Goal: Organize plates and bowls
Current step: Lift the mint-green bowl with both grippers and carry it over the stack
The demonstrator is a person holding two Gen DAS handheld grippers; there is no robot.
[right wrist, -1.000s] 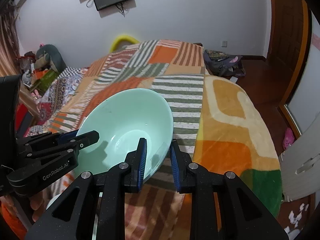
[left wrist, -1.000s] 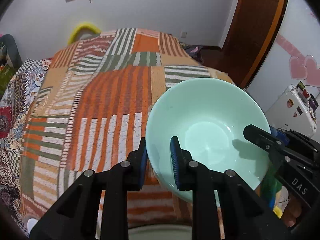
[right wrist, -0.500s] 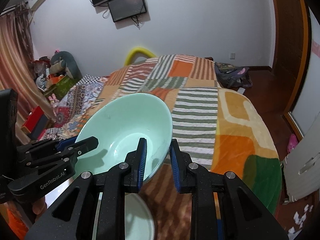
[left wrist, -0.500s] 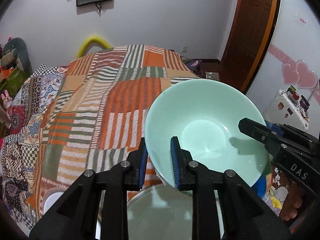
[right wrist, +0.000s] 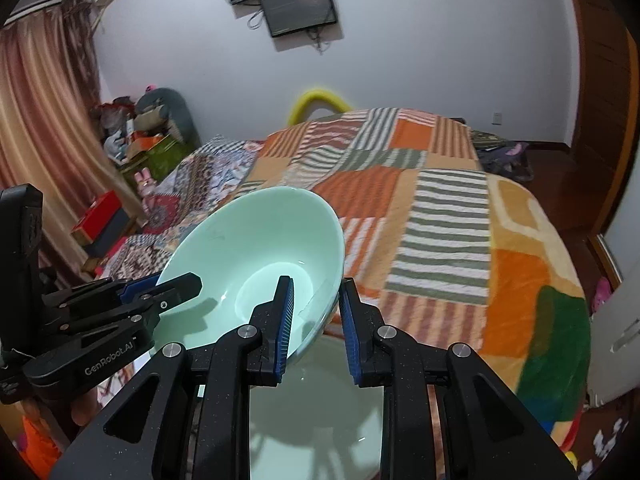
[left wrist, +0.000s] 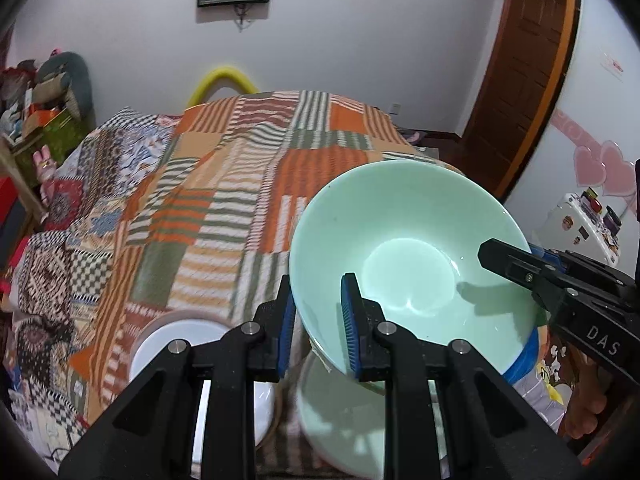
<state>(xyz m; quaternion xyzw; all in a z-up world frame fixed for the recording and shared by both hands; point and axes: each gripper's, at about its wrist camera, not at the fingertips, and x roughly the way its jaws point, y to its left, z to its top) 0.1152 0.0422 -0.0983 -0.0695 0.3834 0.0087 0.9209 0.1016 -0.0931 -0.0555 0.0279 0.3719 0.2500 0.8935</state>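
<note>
A large mint-green bowl (left wrist: 400, 224) hangs tilted in the air, held at two opposite sides of its rim. My left gripper (left wrist: 318, 304) is shut on the near rim in the left wrist view. There my right gripper (left wrist: 504, 260) clamps the rim at the right. In the right wrist view the bowl (right wrist: 260, 240) sits at centre left, my right gripper (right wrist: 316, 300) is shut on its near edge, and my left gripper (right wrist: 180, 284) bites the left side. Directly below lie a pale green dish (left wrist: 340, 420) and a white bowl (left wrist: 180, 344).
A bed with a striped patchwork blanket (left wrist: 240, 184) fills the middle ground. The pale green dish (right wrist: 320, 408) shows under the right gripper. A wooden door (left wrist: 520, 80) and a white fridge (left wrist: 580, 224) stand at the right. Clutter (right wrist: 136, 140) is piled by the curtain.
Both grippers have drawn back and risen with the green bowl held between them. The bed has receded, and the white bowl and pale green dish have come into view underneath.
</note>
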